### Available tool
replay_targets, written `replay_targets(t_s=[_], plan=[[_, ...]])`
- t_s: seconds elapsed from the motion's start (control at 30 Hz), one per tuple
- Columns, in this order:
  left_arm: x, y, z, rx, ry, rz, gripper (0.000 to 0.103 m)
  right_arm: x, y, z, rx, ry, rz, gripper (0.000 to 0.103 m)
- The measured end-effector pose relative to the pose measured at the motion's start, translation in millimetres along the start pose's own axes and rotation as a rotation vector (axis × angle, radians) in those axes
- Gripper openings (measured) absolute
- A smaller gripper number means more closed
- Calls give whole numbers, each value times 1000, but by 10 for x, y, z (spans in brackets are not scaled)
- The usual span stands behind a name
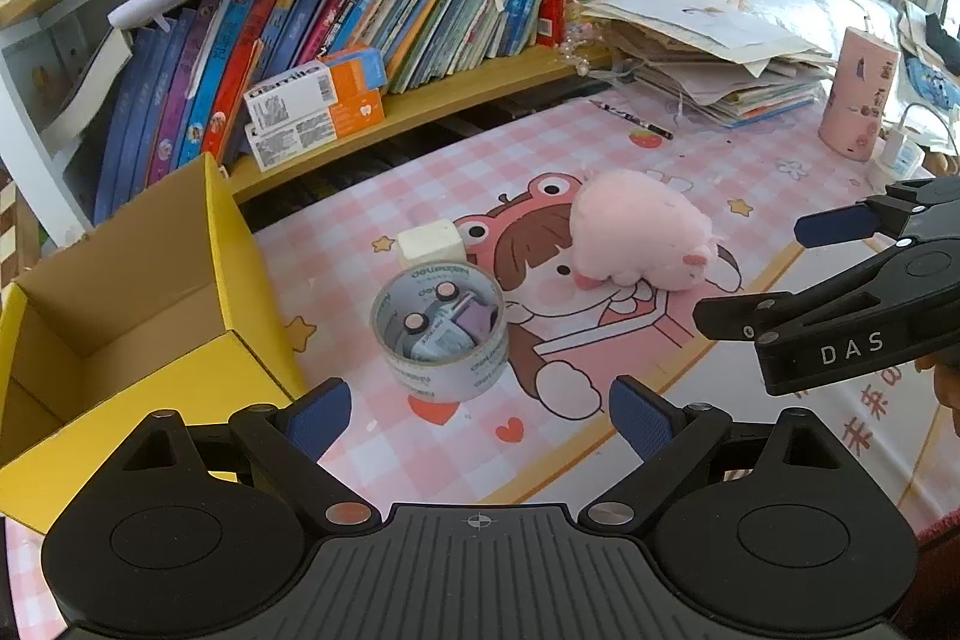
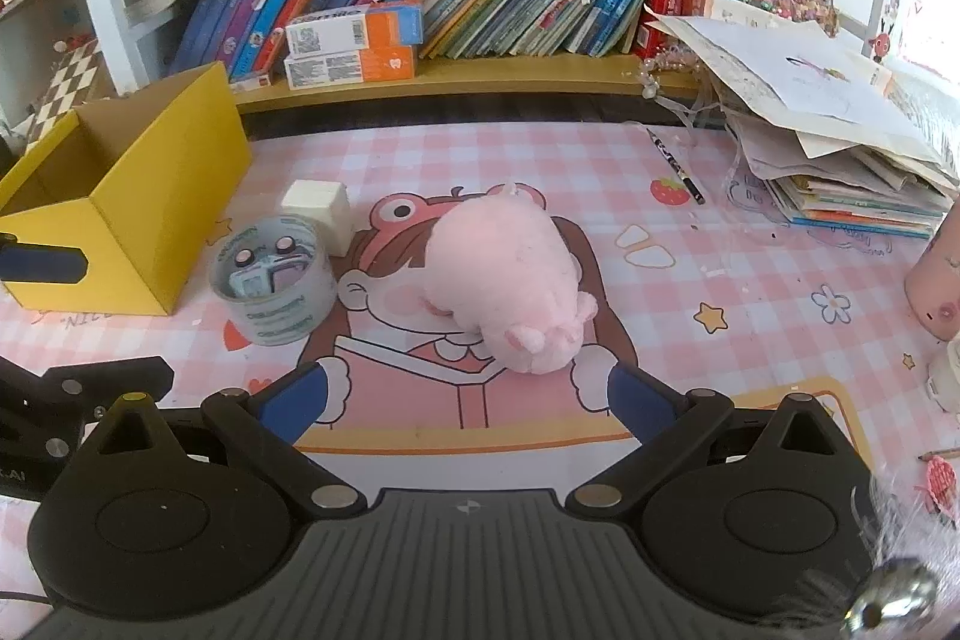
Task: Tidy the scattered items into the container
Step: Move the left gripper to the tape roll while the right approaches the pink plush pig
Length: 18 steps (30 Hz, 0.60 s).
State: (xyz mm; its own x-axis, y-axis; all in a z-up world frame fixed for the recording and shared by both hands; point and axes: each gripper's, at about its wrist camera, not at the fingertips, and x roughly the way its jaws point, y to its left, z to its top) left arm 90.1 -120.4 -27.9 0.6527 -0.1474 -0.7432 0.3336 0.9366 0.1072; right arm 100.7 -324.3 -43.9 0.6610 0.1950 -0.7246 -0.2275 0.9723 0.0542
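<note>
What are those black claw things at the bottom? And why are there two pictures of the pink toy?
Each claw is a grabbing tool a person holds, one per hand, with a camera on it. One picture looks from the left tool, the other from the right tool. Both are open, holding nothing. On the checked mat lie a pink plush toy, a tape roll with a little toy car inside, and a white block. They belong in the yellow box.

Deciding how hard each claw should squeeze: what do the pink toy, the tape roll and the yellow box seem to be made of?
Pink toy: soft plush fabric, judging by its fuzzy matte surface.
Tape roll: glossy clear plastic tape, probably; small items show through its ring.
Yellow box: cardboard, yellow outside with a brown matte inside and thin folded walls.
</note>
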Motion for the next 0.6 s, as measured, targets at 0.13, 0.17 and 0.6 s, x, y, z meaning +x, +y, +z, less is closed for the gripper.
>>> replay_targets(t_s=[0.13, 0.17, 0.6], plan=[[78, 11, 31, -1, 7, 5, 95, 75, -36, 21, 5, 12, -7, 101], [98, 15, 40, -2, 8, 6, 95, 91, -43, 28, 6, 14, -8, 101], [429, 60, 130, -11, 30, 16, 95, 330, -89, 141, -13, 37, -18, 101]])
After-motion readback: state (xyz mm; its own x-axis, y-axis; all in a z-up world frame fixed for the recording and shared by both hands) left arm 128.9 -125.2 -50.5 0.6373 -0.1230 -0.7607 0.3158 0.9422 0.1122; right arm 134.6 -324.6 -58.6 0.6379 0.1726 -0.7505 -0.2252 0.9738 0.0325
